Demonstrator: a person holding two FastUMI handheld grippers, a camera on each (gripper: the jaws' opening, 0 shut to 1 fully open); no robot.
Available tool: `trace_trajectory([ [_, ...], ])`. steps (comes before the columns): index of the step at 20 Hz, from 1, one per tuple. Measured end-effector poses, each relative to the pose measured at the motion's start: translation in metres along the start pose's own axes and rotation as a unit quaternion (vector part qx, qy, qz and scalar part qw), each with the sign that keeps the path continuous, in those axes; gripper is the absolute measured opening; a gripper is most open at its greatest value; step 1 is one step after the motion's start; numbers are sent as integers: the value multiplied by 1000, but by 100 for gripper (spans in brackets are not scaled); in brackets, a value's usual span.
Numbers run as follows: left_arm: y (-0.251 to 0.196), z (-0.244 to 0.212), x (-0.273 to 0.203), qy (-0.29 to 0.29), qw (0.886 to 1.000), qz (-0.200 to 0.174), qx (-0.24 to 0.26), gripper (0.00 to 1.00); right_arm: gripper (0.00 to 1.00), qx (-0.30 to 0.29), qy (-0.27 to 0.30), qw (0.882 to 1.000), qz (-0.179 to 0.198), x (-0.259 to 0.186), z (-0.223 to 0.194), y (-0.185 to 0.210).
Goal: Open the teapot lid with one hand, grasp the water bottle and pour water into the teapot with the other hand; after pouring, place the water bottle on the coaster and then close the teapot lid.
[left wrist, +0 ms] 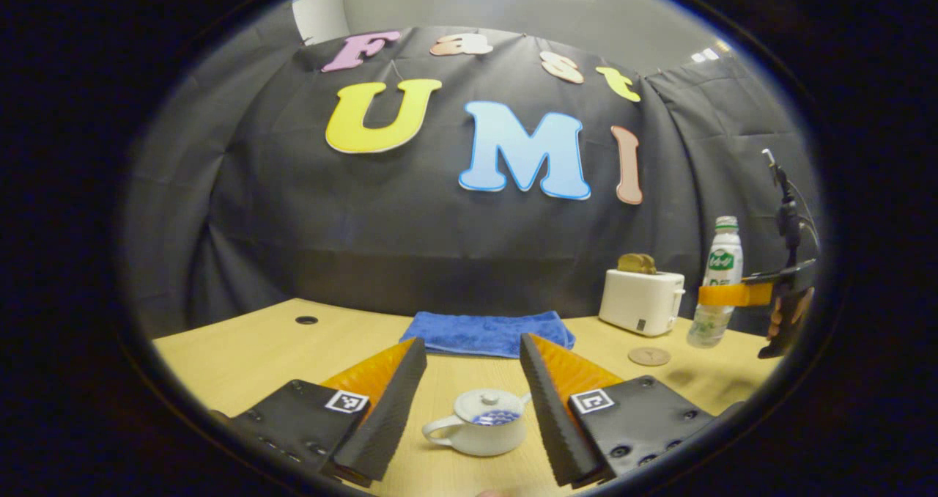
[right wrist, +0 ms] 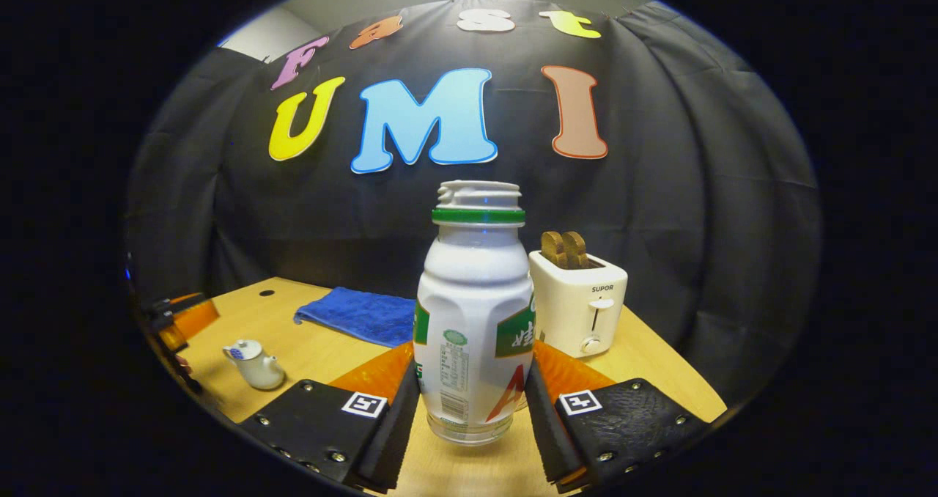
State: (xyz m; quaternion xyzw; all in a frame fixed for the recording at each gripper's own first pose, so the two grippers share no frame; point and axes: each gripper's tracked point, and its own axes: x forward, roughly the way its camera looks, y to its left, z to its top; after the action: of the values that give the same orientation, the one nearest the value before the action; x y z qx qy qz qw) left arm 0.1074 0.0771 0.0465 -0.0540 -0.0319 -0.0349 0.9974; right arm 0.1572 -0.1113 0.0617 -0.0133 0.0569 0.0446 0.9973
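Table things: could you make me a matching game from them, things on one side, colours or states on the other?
Things:
1. teapot
2. water bottle
3. towel
4. toaster

States:
A. blue, folded, lying flat
B. held between two gripper fingers
C. lid on, between open fingers
D. holds two brown slices

Pairs: 1-C, 2-B, 3-A, 4-D

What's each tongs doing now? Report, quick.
Left tongs: open, astride the teapot, lid on.
Right tongs: shut on the water bottle.
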Motion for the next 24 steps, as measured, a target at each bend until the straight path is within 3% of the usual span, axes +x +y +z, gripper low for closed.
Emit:
trace_trajectory([
  [2,6,6,-21,-7,1000,1,3,90,70,0,5,1000,-10,18,-4,-5],
  [6,33,22,-40,-33,999,18,27,90,71,5,19,999,-36,52,-20,-18],
  [11,47,-14,-31,9,1000,28,9,90,70,-8,25,998,-59,82,-33,-24],
  [14,47,-19,-30,17,1000,23,-13,90,70,8,24,997,-70,92,-42,-32],
  [24,43,-28,-24,26,999,17,-15,90,71,-9,28,997,-73,105,-54,-31],
])
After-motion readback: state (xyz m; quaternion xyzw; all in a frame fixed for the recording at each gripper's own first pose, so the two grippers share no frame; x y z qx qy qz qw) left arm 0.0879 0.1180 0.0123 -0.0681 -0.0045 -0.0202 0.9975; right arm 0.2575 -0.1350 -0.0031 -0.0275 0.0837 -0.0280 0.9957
